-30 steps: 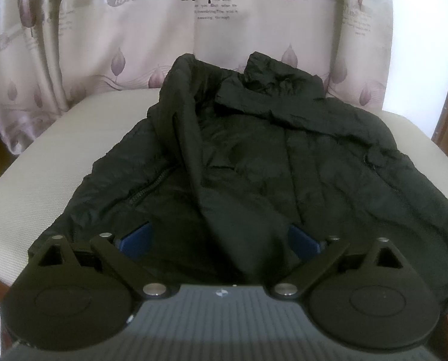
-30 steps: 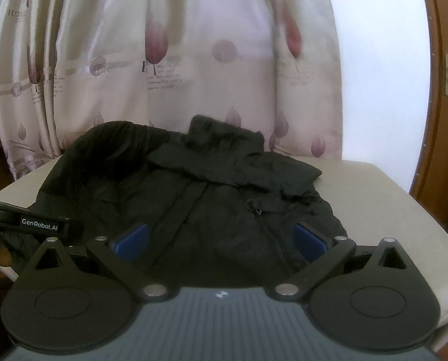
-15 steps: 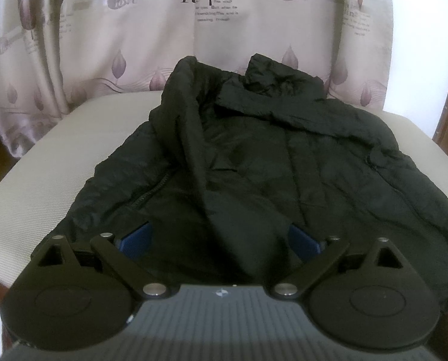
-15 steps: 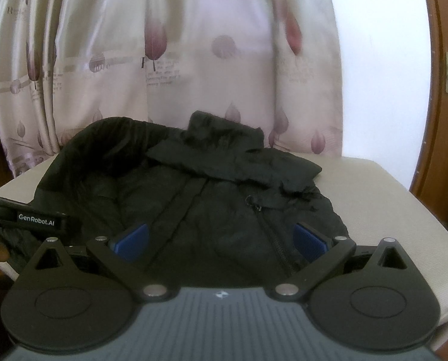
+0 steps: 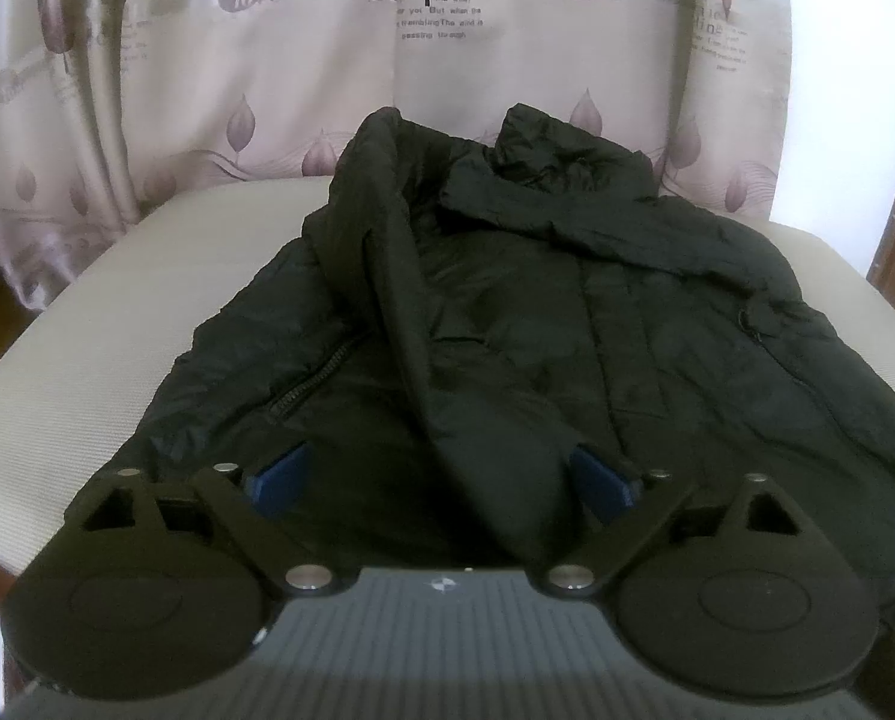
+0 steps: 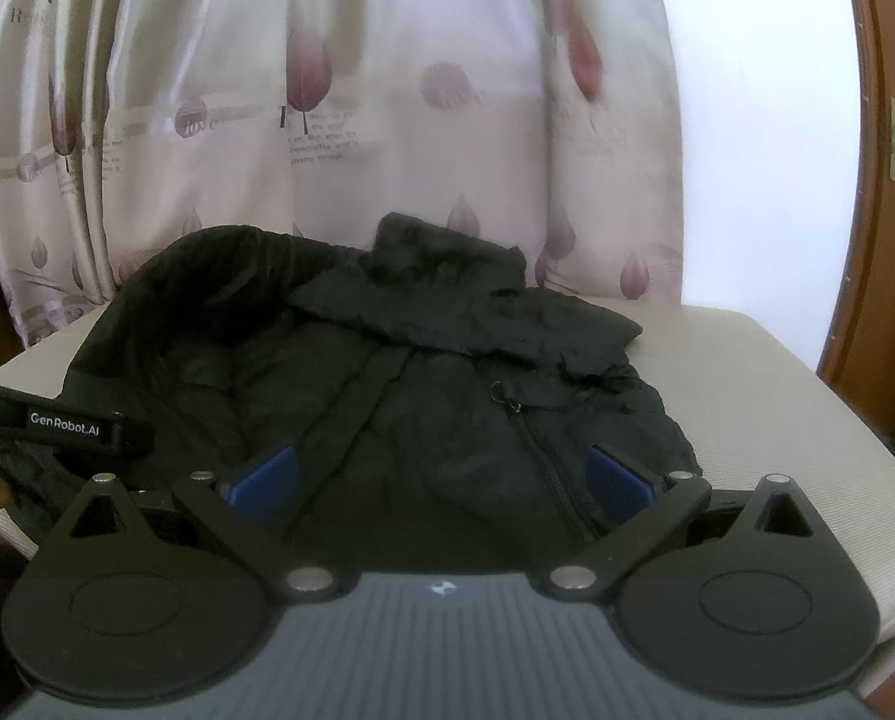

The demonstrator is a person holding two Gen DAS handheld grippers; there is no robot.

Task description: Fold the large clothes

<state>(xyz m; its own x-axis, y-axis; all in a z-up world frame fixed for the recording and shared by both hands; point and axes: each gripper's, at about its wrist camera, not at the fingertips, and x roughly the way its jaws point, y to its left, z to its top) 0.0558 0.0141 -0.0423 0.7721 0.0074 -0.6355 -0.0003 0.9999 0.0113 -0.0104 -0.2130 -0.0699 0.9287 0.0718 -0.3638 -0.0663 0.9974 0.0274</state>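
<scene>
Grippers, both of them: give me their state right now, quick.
Left gripper: open, its fingers have just been closing slightly, holding nothing, over the black jacket.
Right gripper: open, empty.

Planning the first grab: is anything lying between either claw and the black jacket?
Nothing visible. The black jacket lies directly ahead of the open left claw and open right claw, on the beige cushion.

A black, lightly crinkled jacket (image 5: 507, 330) is spread front-up across a pale cushioned surface (image 5: 117, 324), its collar bunched at the far end against a leaf-patterned curtain (image 5: 327, 60). One sleeve is folded down its middle and the other across the chest below the collar. A zipped pocket is seen on each side. The near hem is hidden from view.
</scene>
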